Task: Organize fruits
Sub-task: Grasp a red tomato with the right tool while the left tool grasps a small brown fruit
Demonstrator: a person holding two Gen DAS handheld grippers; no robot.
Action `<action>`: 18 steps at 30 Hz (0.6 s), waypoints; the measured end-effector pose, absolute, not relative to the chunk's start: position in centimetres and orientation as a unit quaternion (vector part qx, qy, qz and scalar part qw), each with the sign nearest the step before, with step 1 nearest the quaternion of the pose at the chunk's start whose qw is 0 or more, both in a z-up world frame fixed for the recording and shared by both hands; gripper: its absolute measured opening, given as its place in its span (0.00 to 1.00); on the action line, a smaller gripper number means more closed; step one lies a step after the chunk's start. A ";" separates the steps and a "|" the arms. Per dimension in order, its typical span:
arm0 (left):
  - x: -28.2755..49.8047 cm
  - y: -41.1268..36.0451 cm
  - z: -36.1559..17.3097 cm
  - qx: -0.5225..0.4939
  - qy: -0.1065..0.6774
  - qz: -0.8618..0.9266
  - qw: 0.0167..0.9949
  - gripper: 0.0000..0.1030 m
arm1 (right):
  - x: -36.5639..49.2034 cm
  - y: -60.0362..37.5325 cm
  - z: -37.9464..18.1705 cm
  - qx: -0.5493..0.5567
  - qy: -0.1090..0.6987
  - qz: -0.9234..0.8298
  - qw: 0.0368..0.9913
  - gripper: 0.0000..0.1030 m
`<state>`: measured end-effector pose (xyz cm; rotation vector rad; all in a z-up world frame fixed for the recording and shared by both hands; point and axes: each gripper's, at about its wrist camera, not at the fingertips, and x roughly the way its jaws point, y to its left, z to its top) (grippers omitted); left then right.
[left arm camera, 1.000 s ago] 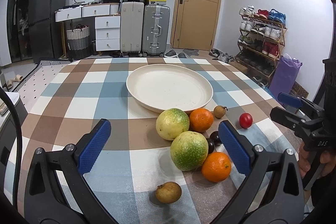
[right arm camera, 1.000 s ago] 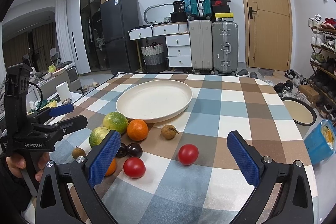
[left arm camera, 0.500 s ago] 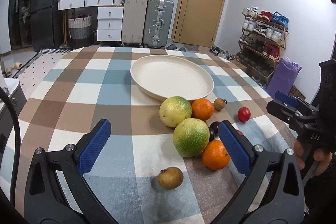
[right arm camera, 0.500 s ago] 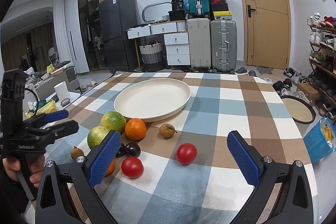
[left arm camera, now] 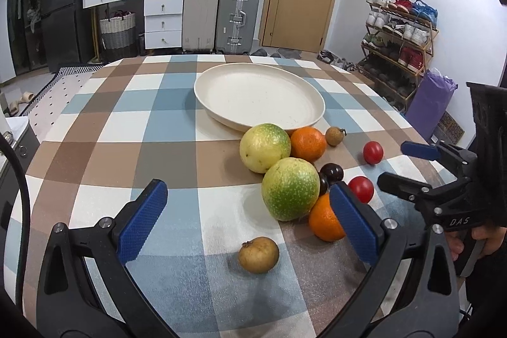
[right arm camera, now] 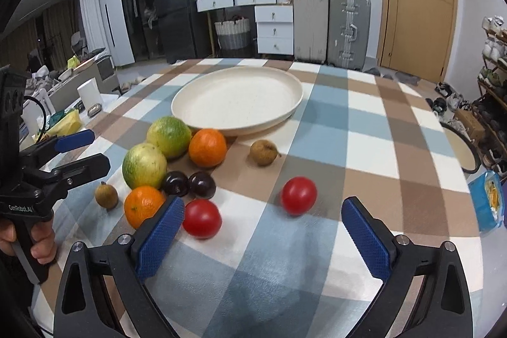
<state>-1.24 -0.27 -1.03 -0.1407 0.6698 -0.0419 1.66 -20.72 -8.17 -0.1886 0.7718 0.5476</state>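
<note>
Checked worktop [right arm camera: 364, 122], plate [right arm camera: 285, 84] bare, fruit loose beside it. Right claw [right arm camera: 263, 230], closing yet empty, should straddle the nearer tomato [right arm camera: 201, 218] squarely; left claw [left arm camera: 247, 208] gapes, empty.

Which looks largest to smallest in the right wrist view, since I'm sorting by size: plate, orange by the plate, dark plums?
1. plate
2. orange by the plate
3. dark plums, the pair looking alike.

Our left gripper [left arm camera: 248, 214] and right gripper [right arm camera: 263, 230] share black frames with triangular cut-outs, silver screws and knurled blue pads [left arm camera: 143, 220]. White lettering marks their bodies, and a black cable [right arm camera: 37, 108] loops off the left one.
</note>
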 end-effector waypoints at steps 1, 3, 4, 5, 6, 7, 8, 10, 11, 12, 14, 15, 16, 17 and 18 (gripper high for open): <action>-1.2 -0.3 -1.1 -0.067 0.333 -0.024 0.940 0.99 | 1.7 -20.5 -8.4 -0.092 0.379 0.267 0.881 0.93; -1.3 -0.6 -1.2 -0.053 0.345 -0.028 0.937 0.99 | 1.7 -20.3 -8.7 -0.095 0.392 0.273 0.873 0.91; -1.3 -0.7 -1.4 -0.043 0.351 -0.028 0.935 0.99 | 1.6 -20.1 -8.8 -0.096 0.393 0.275 0.872 0.90; -1.5 -0.8 -1.5 -0.037 0.355 -0.027 0.934 0.99 | 1.5 -20.0 -8.8 -0.098 0.396 0.277 0.870 0.89; -1.5 -0.8 -1.7 -0.033 0.362 -0.028 0.931 0.99 | 1.5 -19.8 -8.9 -0.100 0.398 0.280 0.868 0.89; -1.5 -0.8 -2.0 -0.032 0.372 -0.032 0.927 0.99 | 1.5 -19.7 -9.0 -0.101 0.401 0.281 0.866 0.87; -1.5 -0.7 -2.1 -0.035 0.377 -0.034 0.925 0.99 | 1.5 -19.5 -9.2 -0.102 0.405 0.281 0.864 0.85; -1.4 -0.5 -2.6 -0.041 0.389 -0.035 0.920 0.99 | 1.6 -19.2 -9.4 -0.101 0.415 0.282 0.859 0.84; -1.3 -0.3 -2.9 -0.045 0.397 -0.036 0.916 0.99 | 1.5 -19.1 -9.5 -0.102 0.420 0.284 0.856 0.82; -1.2 -0.1 -3.1 -0.049 0.402 -0.038 0.913 0.99 | 1.5 -19.0 -9.6 -0.104 0.424 0.283 0.854 0.82; -1.1 0.3 -3.4 -0.063 0.411 -0.045 0.908 0.96 | 1.5 -18.9 -9.8 -0.105 0.428 0.281 0.852 0.78; -1.1 0.4 -3.5 -0.067 0.414 -0.048 0.907 0.95 | 1.5 -18.8 -9.9 -0.104 0.433 0.282 0.850 0.78; -1.1 0.5 -3.6 -0.067 0.417 -0.050 0.905 0.95 | 1.5 -18.7 -10.0 -0.104 0.438 0.283 0.847 0.77; -1.0 0.4 -3.7 -0.064 0.420 -0.052 0.904 0.95 | 1.5 -18.5 -10.1 -0.105 0.442 0.286 0.844 0.75; -1.0 0.3 -3.8 -0.060 0.423 -0.054 0.903 0.95 | 1.4 -18.3 -10.2 -0.108 0.446 0.289 0.840 0.75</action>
